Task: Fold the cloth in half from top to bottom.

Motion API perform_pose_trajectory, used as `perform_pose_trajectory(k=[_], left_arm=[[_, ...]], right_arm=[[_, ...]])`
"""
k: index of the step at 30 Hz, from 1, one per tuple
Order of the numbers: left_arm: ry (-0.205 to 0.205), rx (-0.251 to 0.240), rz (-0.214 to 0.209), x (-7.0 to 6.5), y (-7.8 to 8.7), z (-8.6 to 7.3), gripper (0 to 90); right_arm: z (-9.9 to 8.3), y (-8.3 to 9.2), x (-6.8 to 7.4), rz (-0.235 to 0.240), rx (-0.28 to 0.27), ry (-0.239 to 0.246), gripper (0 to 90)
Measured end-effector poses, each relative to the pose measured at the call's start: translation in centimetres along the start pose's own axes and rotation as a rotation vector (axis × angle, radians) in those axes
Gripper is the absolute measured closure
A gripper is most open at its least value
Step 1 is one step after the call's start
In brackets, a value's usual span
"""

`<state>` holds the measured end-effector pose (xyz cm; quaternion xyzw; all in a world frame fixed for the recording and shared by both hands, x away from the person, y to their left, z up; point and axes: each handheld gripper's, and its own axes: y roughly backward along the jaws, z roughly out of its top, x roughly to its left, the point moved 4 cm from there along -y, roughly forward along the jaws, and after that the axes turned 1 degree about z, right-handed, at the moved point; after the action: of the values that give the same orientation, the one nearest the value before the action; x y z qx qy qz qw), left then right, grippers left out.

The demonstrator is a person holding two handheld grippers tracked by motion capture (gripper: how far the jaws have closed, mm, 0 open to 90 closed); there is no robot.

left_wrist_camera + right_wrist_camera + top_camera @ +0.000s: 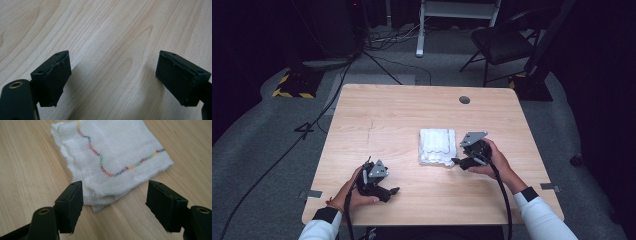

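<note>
From the high view, a folded white cloth [437,147] lies right of centre on the wooden table [382,115]. The right gripper [458,162] sits just beside the cloth's lower right corner, tongs aimed toward the left of the frame at the fabric, the hand wrapped around its body from the right and the forearm running off to the lower right. The left gripper [394,190] rests low at the lower left, well apart from the cloth, its hand cupping it from the left.

In the left gripper view, the tongs stand wide apart with nothing but bare wood [105,37] between them, tilted down close to the surface.

In the right gripper view, the tongs are apart too, and the cloth [112,152], with its rainbow zigzag stitching, fills the upper middle. Its nearest corner hangs just beyond and between the two pads, untouched as far as I can see.

What worries me: the corner shows several loose layers, so a pinch from here could catch only the top ply and peel the fold open, or push the bundle across the smooth wood. Coming in too steep, the pads could scrape the table instead.
</note>
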<state>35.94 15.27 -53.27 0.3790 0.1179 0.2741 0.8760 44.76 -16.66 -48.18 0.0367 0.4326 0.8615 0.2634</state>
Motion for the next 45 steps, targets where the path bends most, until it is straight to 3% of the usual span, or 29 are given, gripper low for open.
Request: perform_pose_trajectory(k=[16, 31, 45], left_arm=[[0.002, 0.000, 0.002, 0.0, 0.0, 0.0, 13.1], [0.003, 0.000, 0.004, 0.0, 0.0, 0.0, 13.1], [0.006, 0.000, 0.005, -0.1, 0.0, 0.0, 13.1]], right_arm=[[-2.7, 3.0, 0.6, -0.032, 0.004, 0.019, 29.3], [-7.1, 4.9, 0.7, -0.061, 0.049, 0.002, 28.7], [-11.4, 5.4, 0.8, -0.056, 0.055, -0.067, 28.5]])
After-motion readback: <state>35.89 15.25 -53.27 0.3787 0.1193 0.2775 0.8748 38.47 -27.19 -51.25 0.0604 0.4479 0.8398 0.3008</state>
